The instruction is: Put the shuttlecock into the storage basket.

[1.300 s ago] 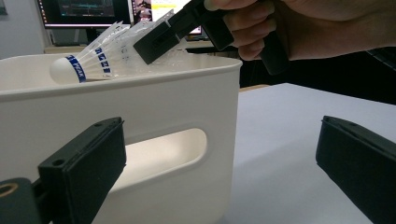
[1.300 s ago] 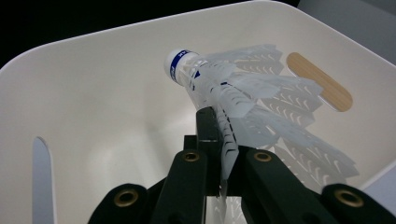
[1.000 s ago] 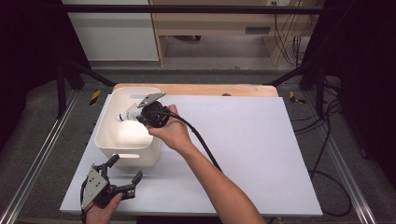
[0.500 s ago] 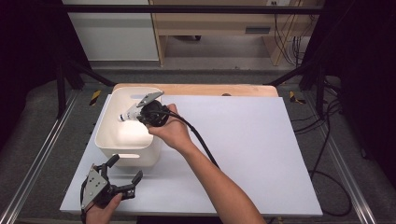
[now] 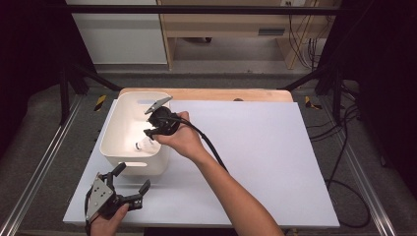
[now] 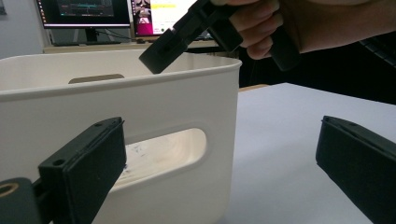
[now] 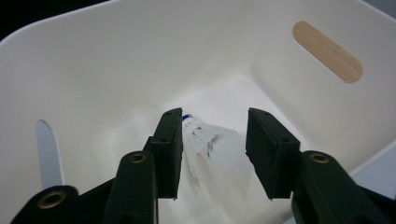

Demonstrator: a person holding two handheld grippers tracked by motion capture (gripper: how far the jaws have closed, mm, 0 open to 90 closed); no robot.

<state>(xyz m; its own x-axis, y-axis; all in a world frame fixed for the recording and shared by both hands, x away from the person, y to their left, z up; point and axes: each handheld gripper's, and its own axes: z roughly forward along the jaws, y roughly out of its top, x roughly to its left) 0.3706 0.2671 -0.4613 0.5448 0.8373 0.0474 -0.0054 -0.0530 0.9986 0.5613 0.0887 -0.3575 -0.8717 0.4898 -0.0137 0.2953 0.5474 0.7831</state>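
A white plastic bin (image 5: 136, 166) stands at the table's left. My right gripper (image 5: 149, 132) hangs over its right side and points down into it. Its jaws have just been opening and now stand apart. In the right gripper view a white shuttlecock (image 7: 206, 138) with a blue band on its cork shows blurred between and below the right gripper (image 7: 212, 114), clear of the pads. From above, the shuttlecock (image 5: 143, 145) lies low in the bin near the front. My left gripper (image 5: 132, 178) rests open at the table's front left, facing the bin's front wall (image 6: 163, 93) with nothing between its jaws.
The white table top (image 5: 255, 147) stretches to the right of the bin. A wooden board (image 5: 221, 94) lines its far edge. Metal frame rails (image 5: 44, 162) run along both sides, and cables (image 5: 344, 147) lie on the floor at the right.
The right gripper's jaws have opened. The shuttlecock that was held at the bin's rim has left the jaws and dropped lower into the bin. Neither hand has shifted.
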